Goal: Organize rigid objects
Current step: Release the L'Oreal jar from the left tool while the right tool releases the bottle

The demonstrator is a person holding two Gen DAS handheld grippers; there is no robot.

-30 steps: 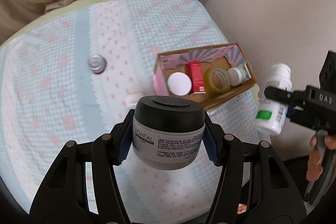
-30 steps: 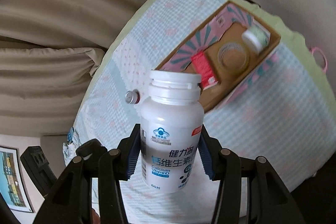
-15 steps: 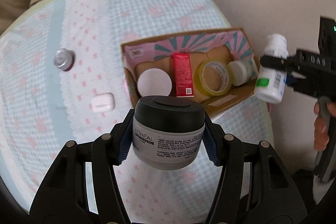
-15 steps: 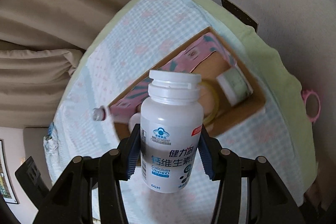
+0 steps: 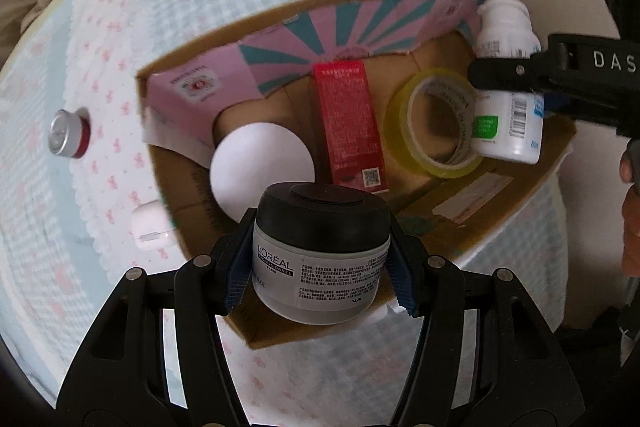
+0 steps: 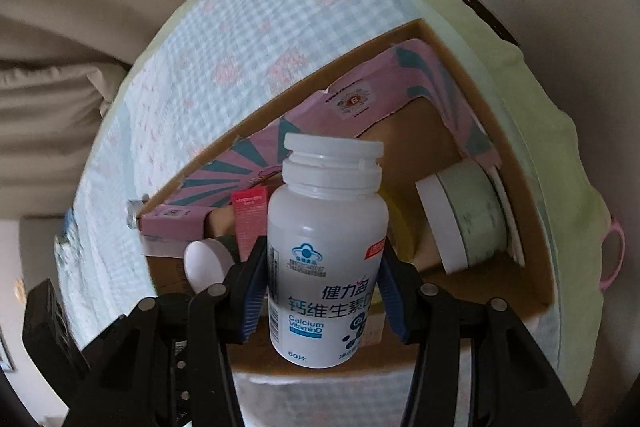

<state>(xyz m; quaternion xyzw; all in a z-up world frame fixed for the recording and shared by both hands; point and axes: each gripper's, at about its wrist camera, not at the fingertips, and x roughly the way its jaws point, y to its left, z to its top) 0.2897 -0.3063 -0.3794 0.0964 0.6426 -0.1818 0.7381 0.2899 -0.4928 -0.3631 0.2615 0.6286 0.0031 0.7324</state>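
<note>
My left gripper (image 5: 322, 277) is shut on a grey L'Oreal jar with a black lid (image 5: 320, 251), held above the near edge of an open cardboard box (image 5: 500, 195). My right gripper (image 6: 322, 297) is shut on a white calcium bottle (image 6: 326, 267), held over the box's right end; it also shows in the left wrist view (image 5: 508, 99). In the box lie a white-lidded jar (image 5: 262, 167), a red carton (image 5: 350, 123), a yellow tape roll (image 5: 434, 123) and a pale green jar on its side (image 6: 468, 219).
The box (image 6: 532, 227) sits on a checked blue and pink cloth (image 5: 120, 47) over a round table. A red-and-silver can (image 5: 66, 135) and a white earbud case (image 5: 152, 231) lie on the cloth left of the box. Curtains and a wall stand behind.
Both grippers have moved closer to the box with their loads. The jar now hangs over the box's near edge and the bottle over its right end.
</note>
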